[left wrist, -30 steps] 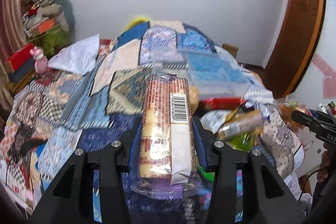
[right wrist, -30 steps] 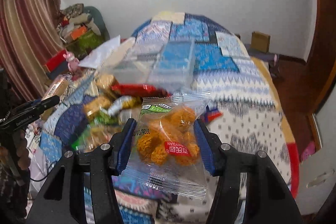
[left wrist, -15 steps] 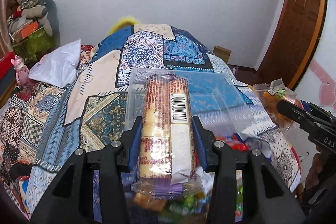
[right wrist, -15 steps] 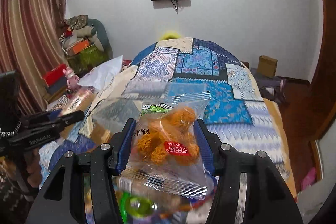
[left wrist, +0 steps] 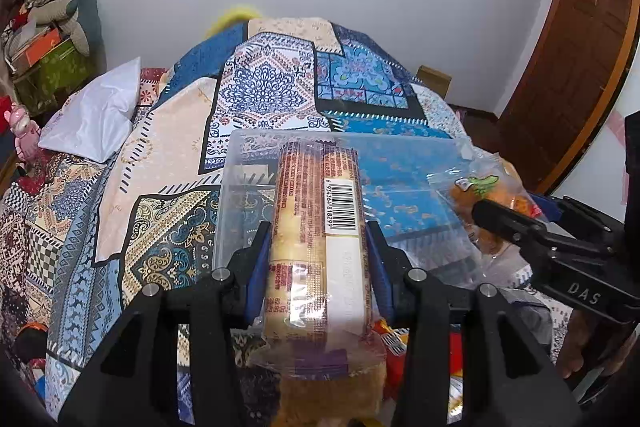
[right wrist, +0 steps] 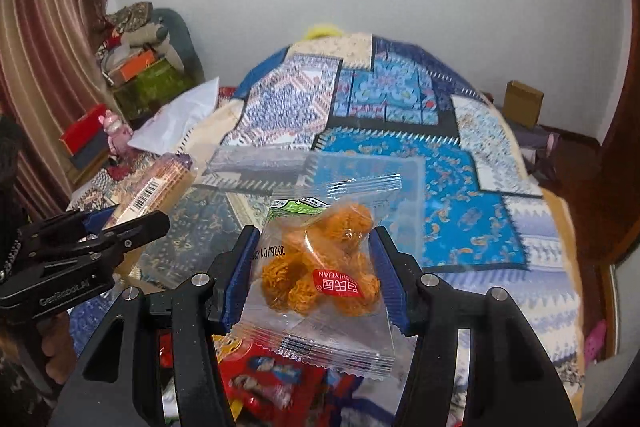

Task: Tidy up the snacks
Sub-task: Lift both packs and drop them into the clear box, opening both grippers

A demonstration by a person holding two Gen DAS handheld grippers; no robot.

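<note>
My left gripper (left wrist: 318, 259) is shut on a long clear-wrapped biscuit pack (left wrist: 320, 227) with a barcode, held over the near edge of a clear plastic box (left wrist: 400, 163) on the bed. My right gripper (right wrist: 310, 267) is shut on a clear bag of orange fried snacks (right wrist: 320, 267), held over the same box (right wrist: 360, 171). The right gripper also shows at the right of the left wrist view (left wrist: 520, 223), and the left gripper at the left of the right wrist view (right wrist: 120, 227). The box looks empty.
A patchwork quilt (left wrist: 260, 87) covers the bed. A pile of loose snack packs (right wrist: 272, 379) lies below the grippers. A white pillow (left wrist: 96, 111) and stacked boxes (left wrist: 44, 63) are at the left. A wooden door (left wrist: 580, 67) is at the right.
Both grippers have moved forward and closer together with their snacks, from above the snack pile to above the clear box. Both grips are unchanged.
</note>
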